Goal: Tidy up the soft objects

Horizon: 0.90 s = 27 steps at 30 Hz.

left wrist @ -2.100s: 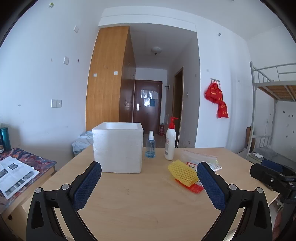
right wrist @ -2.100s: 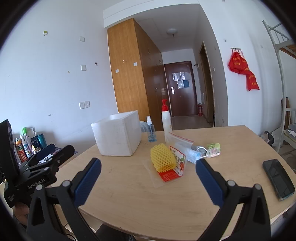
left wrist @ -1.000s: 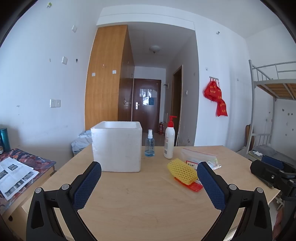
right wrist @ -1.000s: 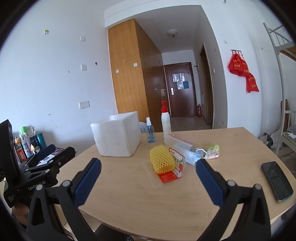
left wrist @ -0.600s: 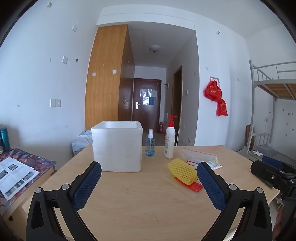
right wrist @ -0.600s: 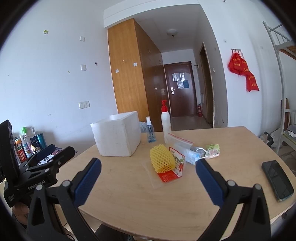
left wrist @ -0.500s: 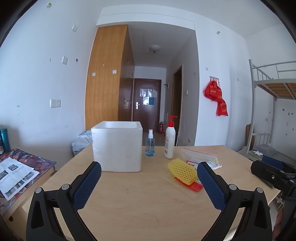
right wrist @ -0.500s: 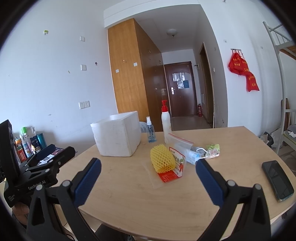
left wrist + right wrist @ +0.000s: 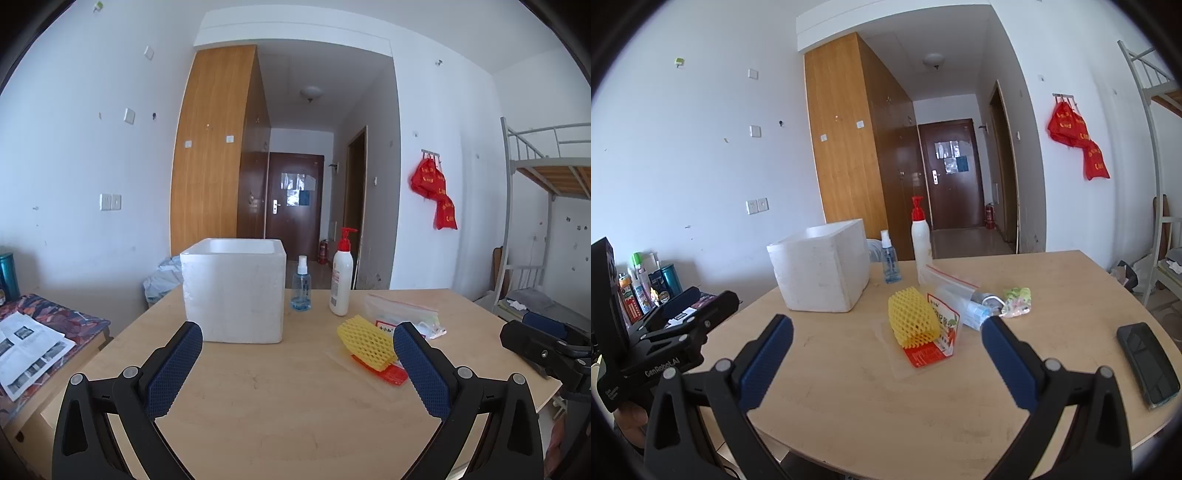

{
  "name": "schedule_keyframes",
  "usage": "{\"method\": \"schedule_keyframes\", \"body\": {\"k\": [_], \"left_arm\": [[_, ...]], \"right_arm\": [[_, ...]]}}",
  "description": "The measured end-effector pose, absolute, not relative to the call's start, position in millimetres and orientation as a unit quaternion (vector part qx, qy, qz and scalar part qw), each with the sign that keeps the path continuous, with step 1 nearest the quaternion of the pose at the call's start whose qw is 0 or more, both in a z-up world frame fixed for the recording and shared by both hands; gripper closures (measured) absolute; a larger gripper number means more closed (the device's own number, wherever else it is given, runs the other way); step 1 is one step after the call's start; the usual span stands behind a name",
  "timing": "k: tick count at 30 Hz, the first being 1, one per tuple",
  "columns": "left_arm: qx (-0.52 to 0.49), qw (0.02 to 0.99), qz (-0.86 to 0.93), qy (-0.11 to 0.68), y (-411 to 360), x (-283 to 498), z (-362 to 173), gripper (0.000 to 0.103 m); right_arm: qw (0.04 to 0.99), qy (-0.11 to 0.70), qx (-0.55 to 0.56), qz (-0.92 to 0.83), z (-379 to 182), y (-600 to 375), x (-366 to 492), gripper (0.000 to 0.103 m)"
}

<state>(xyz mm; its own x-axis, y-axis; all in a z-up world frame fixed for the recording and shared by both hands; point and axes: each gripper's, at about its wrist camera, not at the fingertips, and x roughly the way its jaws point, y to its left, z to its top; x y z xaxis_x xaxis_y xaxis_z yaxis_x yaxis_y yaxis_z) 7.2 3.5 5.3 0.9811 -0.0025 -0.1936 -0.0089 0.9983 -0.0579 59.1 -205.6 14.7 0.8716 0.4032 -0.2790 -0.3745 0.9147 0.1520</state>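
Note:
A yellow foam fruit net (image 9: 367, 343) (image 9: 913, 319) lies on a red snack packet (image 9: 936, 345) in the middle of the wooden table (image 9: 280, 406). Behind it lie a clear zip bag (image 9: 955, 291) and a small green patterned pouch (image 9: 1017, 301). A white foam box (image 9: 234, 290) (image 9: 820, 273), open on top, stands at the back left. My left gripper (image 9: 297, 363) is open and empty, held above the near table edge. My right gripper (image 9: 886, 356) is open and empty, short of the net.
A small spray bottle (image 9: 301, 284) and a red-pump lotion bottle (image 9: 341, 273) stand beside the box. A black phone (image 9: 1147, 362) lies at the table's right edge. A low side table with papers (image 9: 26, 343) and bottles (image 9: 639, 286) is on the left.

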Motion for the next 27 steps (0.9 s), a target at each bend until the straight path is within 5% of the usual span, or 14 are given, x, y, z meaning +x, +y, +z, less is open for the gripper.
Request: {"method": "schedule_keyframes", "body": {"k": [27], "left_arm": [[-0.028, 0.989, -0.012, 0.147, -0.7, 76.8, 12.1, 0.000]], "right_arm": [[0.961, 0.202, 0.041, 0.184, 18.0, -211.0, 118.2, 0.000]]}}
